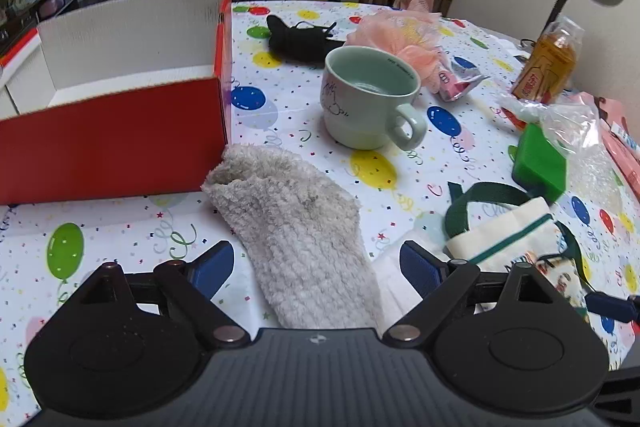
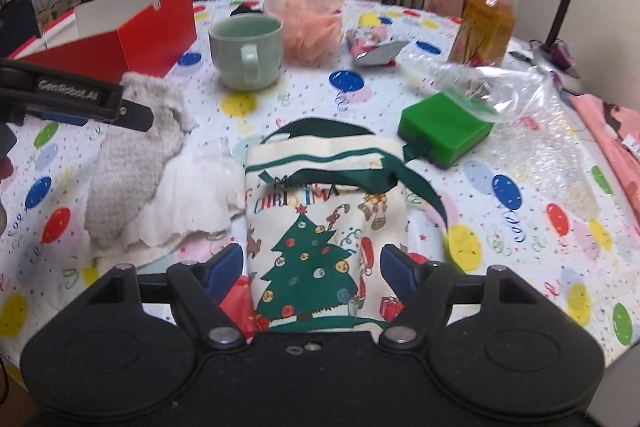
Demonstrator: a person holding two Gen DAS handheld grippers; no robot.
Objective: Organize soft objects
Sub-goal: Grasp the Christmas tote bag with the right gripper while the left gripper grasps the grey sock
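Left hand-held gripper (image 1: 316, 267) spread wide, fingers either side of fuzzy grey sock (image 1: 296, 227) lying flat on tabletop (image 1: 120, 231), not pinching. Red cardboard box (image 1: 112, 143) just ahead-left, sock tip touching its corner. Right hand-held gripper (image 2: 312, 267) also spread, straddling Christmas tote bag (image 2: 320, 227); white cloth (image 2: 192, 195) to its left, partly under the sock.

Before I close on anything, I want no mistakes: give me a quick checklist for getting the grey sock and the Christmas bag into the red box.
1. Left hand-held gripper open around sock: ok.
2. Right hand-held gripper open around bag: ok.
3. Box open on top: ok.
4. Box empty: cannot tell, floor partly hidden.
5. Sock free of white cloth: not ok, it lies on it.
6. Mug clear of sock: ok.
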